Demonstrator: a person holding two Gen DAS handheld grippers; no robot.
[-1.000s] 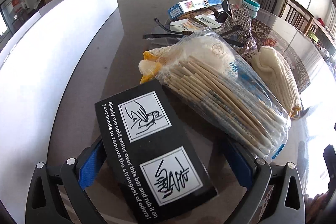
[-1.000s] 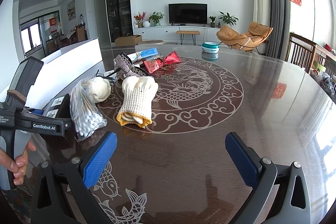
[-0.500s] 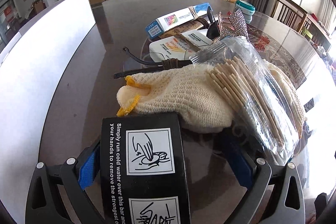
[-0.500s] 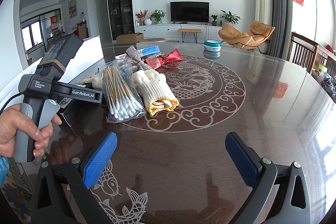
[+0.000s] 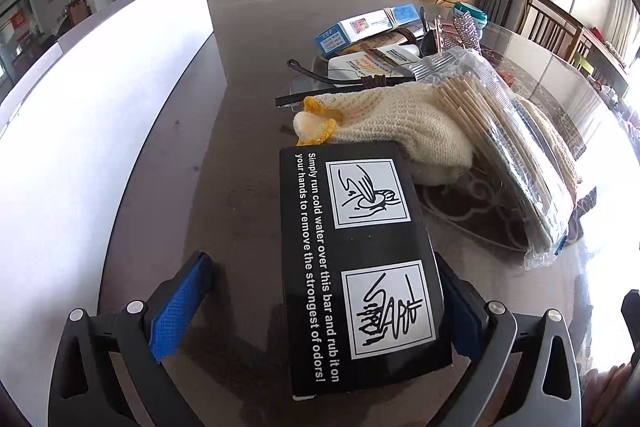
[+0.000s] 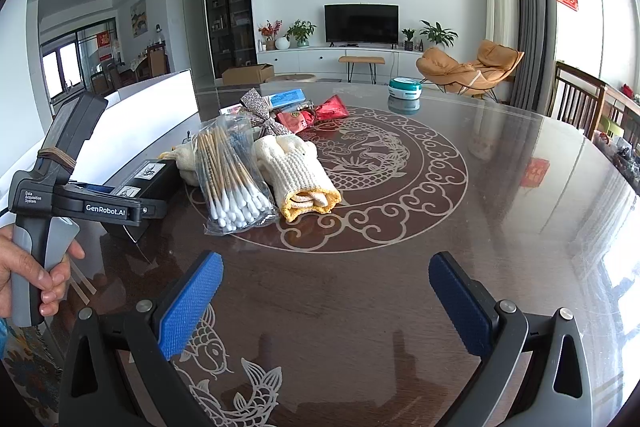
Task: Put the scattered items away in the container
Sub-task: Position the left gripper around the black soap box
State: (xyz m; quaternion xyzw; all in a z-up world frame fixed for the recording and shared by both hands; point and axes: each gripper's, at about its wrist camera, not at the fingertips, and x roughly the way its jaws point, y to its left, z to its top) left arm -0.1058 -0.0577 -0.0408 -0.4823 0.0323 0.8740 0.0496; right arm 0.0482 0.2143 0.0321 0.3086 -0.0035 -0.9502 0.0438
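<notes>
A black box [image 5: 360, 267] printed with white instructions is seen between the fingers of the left gripper [image 5: 320, 303], near the left edge of the tabletop [image 6: 480, 227]; the right finger lies against it, the left stands apart, so a grip cannot be told. The right gripper [image 6: 324, 303] is held wide open and empty. A bag of cotton swabs [image 6: 232, 171] is propped beside knitted gloves [image 6: 296, 167]. A white container [image 5: 100, 107] stands along the left edge.

Was a home living room: television [image 6: 361, 23] on a white sideboard [image 6: 340, 59] far ahead of the hand-held gripper [image 6: 324, 303], potted plants [image 6: 301, 31], orange lounge chair [image 6: 472, 67] to the right.
</notes>
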